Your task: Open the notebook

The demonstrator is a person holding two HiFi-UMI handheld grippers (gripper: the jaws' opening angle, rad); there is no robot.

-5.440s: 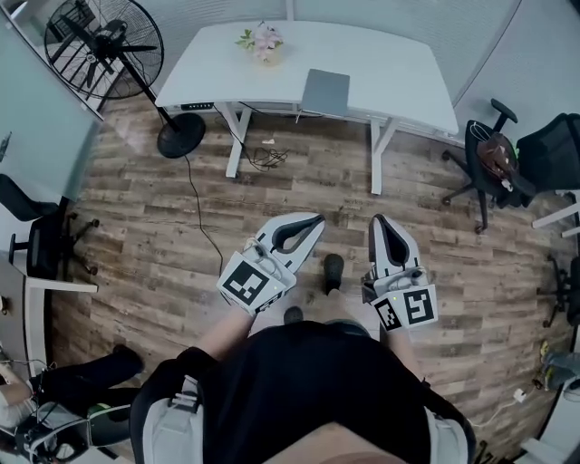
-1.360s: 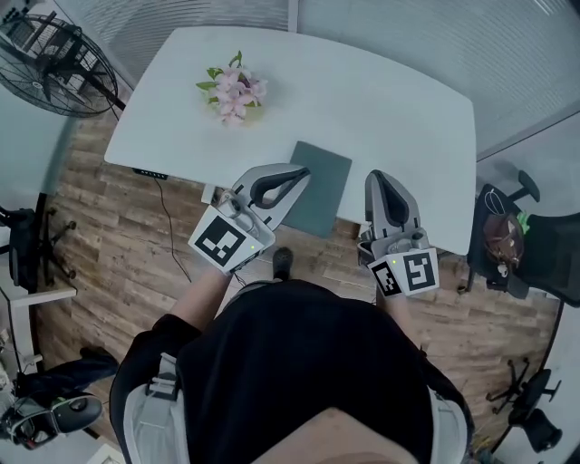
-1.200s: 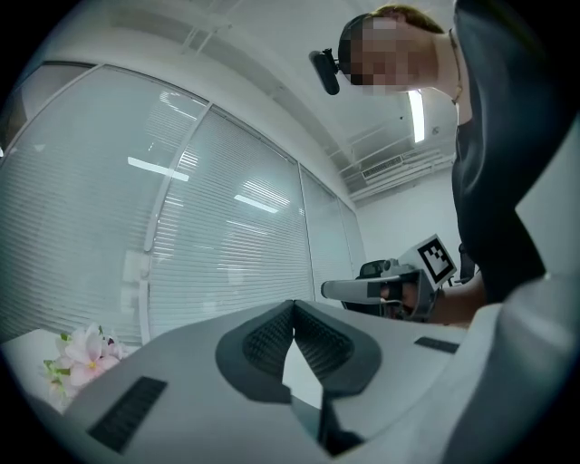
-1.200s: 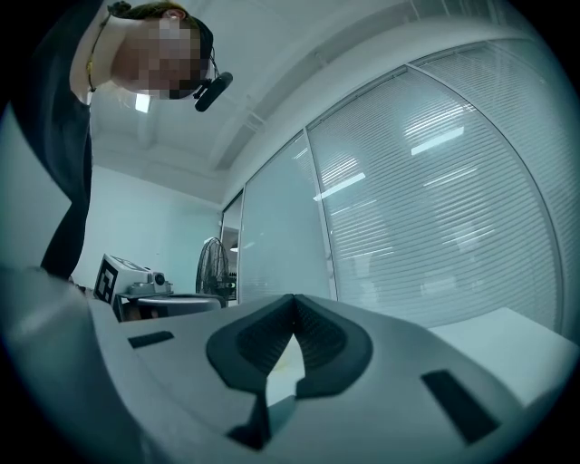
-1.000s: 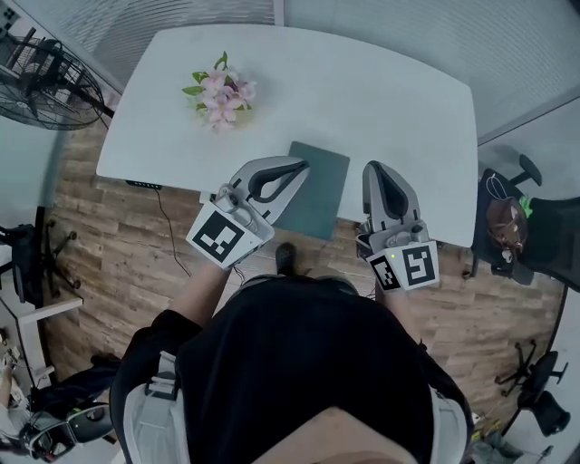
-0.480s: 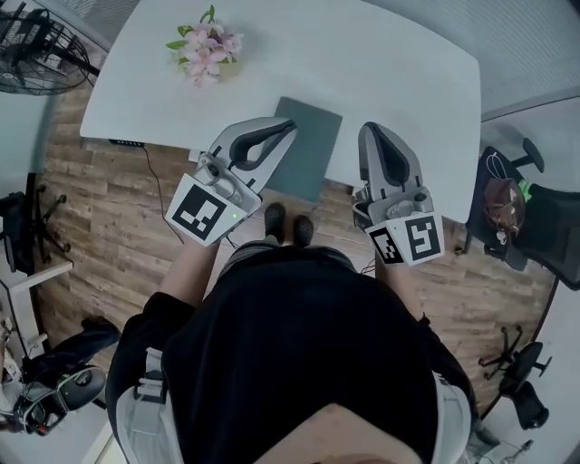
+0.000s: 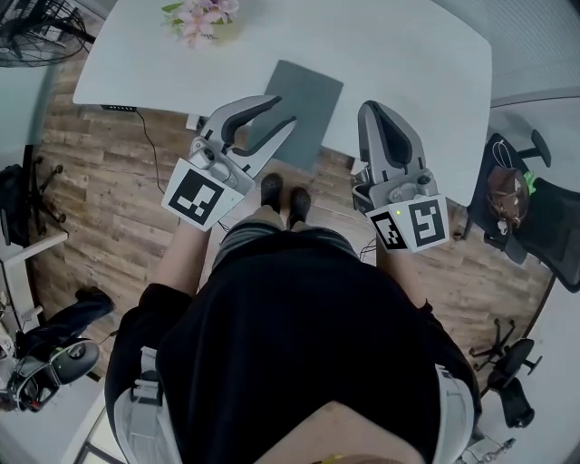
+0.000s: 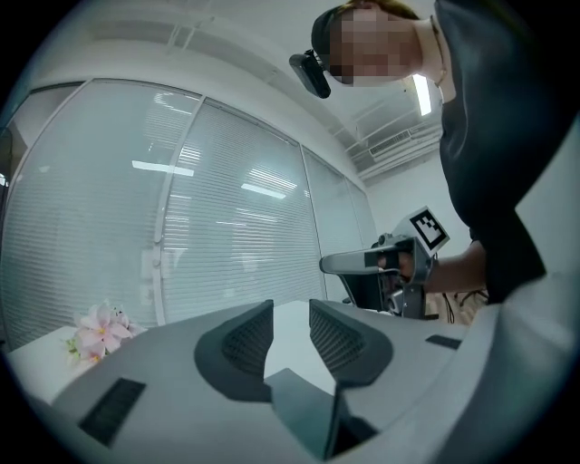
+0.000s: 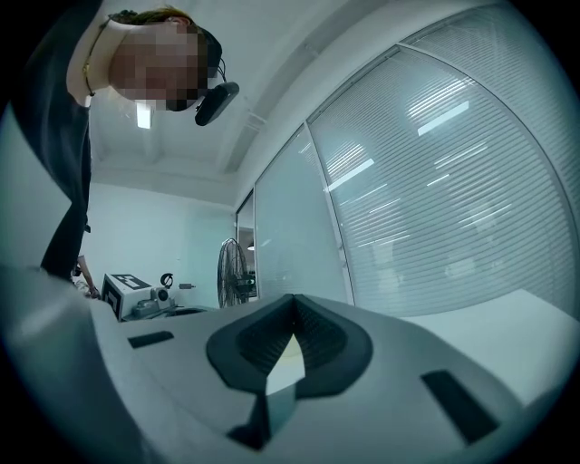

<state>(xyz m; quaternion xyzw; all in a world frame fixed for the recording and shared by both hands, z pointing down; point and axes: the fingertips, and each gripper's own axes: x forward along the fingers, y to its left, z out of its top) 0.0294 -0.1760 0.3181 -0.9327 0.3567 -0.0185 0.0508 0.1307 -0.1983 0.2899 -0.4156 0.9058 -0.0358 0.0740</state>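
A closed grey notebook (image 7: 304,104) lies flat near the front edge of the white table (image 7: 408,54). My left gripper (image 7: 284,111) hangs over the notebook's near left corner. Its jaws have just been opening and stand apart. In the left gripper view this left gripper (image 8: 290,331) has only the white tabletop showing between its ribbed pads. My right gripper (image 7: 379,107) sits to the right of the notebook, over the table's front edge, shut and empty. Its pads (image 9: 292,313) meet at the tips.
A bunch of pink flowers (image 7: 201,14) stands at the table's far left. A standing fan (image 7: 36,23) is on the floor to the left, and office chairs (image 7: 526,208) are to the right. The person's feet (image 7: 285,195) are under the table edge.
The left jaws have gone from shut to open. The left gripper has dropped toward the notebook's near left corner. The person has stepped closer to the table.
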